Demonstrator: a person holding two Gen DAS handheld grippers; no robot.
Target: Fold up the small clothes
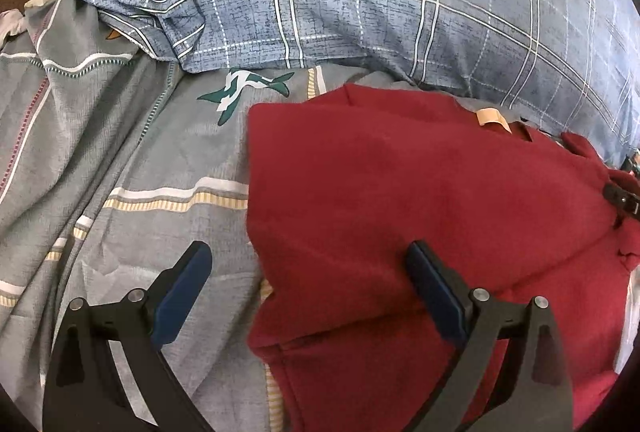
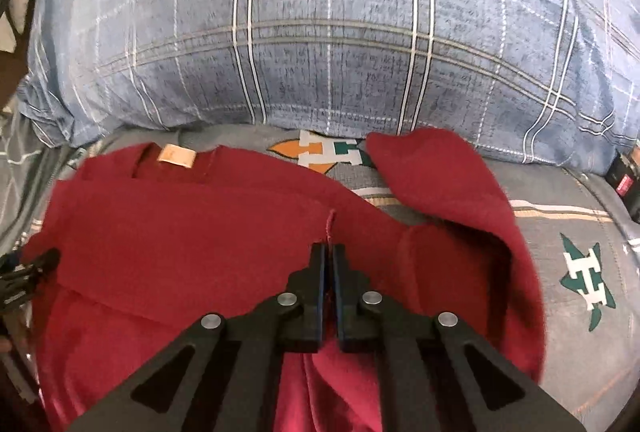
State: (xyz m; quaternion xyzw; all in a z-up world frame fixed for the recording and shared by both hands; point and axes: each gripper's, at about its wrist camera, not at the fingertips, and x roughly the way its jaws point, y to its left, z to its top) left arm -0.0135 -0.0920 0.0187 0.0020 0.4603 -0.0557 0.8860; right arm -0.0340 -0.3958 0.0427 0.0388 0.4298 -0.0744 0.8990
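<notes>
— Where's the garment?

— The red top lies on the bed under both my grippers, its sleeve ahead and to the right of my right gripper, which is clamped on a pinch of its fabric.

— And the left?

— My left gripper hangs apart over the top's left edge, holding nothing.

— Advice?

— I'd carry the pinch across low, keeping the fold line straight.

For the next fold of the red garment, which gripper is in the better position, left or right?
Right, probably. The right gripper is already shut on the red garment. The left gripper is open, gripping nothing.
</notes>
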